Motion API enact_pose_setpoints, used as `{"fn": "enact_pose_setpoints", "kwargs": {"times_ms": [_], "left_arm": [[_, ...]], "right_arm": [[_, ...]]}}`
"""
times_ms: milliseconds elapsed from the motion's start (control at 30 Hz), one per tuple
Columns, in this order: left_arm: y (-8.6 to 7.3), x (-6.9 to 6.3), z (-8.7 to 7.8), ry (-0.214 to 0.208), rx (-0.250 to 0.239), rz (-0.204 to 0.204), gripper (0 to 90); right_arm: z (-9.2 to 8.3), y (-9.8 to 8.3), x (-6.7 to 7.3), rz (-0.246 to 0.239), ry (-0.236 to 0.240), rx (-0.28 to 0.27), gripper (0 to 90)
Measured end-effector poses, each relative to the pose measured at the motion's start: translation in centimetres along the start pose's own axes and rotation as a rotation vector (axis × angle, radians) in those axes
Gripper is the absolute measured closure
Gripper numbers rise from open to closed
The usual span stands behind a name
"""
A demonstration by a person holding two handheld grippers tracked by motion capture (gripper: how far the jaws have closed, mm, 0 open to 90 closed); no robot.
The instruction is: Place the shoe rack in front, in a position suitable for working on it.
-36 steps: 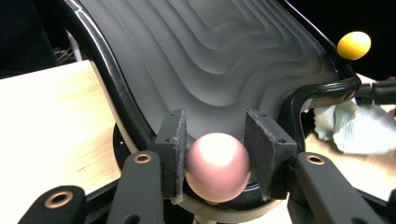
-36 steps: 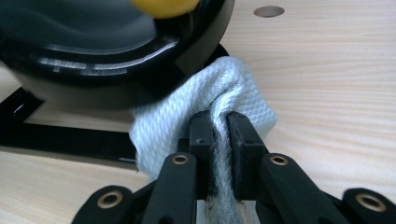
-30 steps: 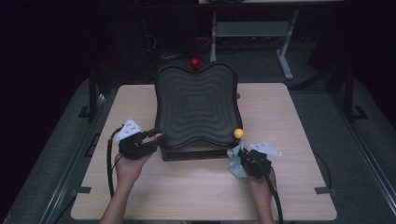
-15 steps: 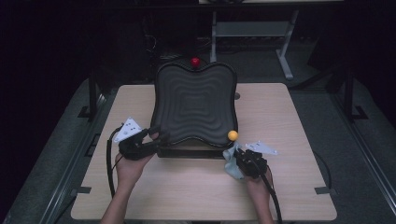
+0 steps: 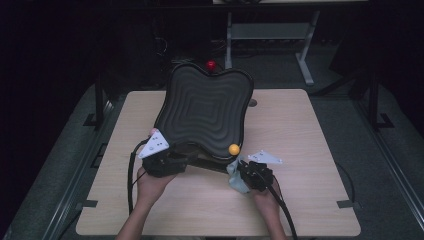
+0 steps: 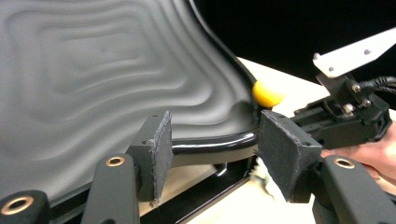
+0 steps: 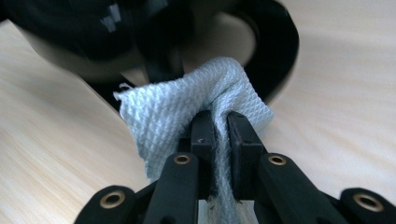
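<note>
Over on the left, the left tool (image 5: 176,161) has its jaws spread on either side of the glossy black rim of the tilted tray (image 5: 202,110), a dark grey dish with rippled concentric ridges and a wavy outline, propped up on the pale wooden surface (image 5: 300,130). A small yellow ball (image 5: 234,149) sits at the tray's lower right corner, with a red ball (image 5: 211,65) at the far edge. To the right, the right tool (image 7: 219,135) pinches a pale blue waffle-textured cloth (image 7: 187,112) just beside the tray's base.
</note>
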State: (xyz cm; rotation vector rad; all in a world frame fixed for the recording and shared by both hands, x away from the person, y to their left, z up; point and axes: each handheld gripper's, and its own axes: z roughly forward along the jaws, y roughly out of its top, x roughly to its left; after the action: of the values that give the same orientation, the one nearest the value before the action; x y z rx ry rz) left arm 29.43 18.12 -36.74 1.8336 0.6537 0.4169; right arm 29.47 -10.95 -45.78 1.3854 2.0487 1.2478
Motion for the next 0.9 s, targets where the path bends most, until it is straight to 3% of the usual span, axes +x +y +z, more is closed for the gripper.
{"fn": "enact_pose_setpoints", "kwargs": {"times_ms": [100,200,433,533,700,900], "left_arm": [[0.0,-0.3,0.3,-0.016,0.002,0.006,42.2],[-0.1,-0.6,0.7,-0.03,0.01,0.012,41.2],[-0.4,-1.1,1.3,-0.043,0.033,0.023,40.1],[-0.6,-1.0,1.4,-0.039,0.047,0.026,40.4],[-1.1,-0.8,2.0,-0.011,0.079,0.025,45.4],[-1.5,-1.0,2.6,0.002,0.094,0.038,58.6]], "right_arm": [[0.2,0.6,0.5,-0.004,0.013,-0.024,82.2],[0.8,0.2,1.4,0.003,0.046,-0.006,82.2],[2.7,-0.2,5.0,-0.072,0.15,0.06,82.1],[3.4,0.2,6.2,-0.089,0.18,0.064,82.1],[3.7,0.2,6.6,-0.079,0.193,0.061,82.1],[3.6,0.0,6.4,-0.075,0.195,0.06,82.1]]}}
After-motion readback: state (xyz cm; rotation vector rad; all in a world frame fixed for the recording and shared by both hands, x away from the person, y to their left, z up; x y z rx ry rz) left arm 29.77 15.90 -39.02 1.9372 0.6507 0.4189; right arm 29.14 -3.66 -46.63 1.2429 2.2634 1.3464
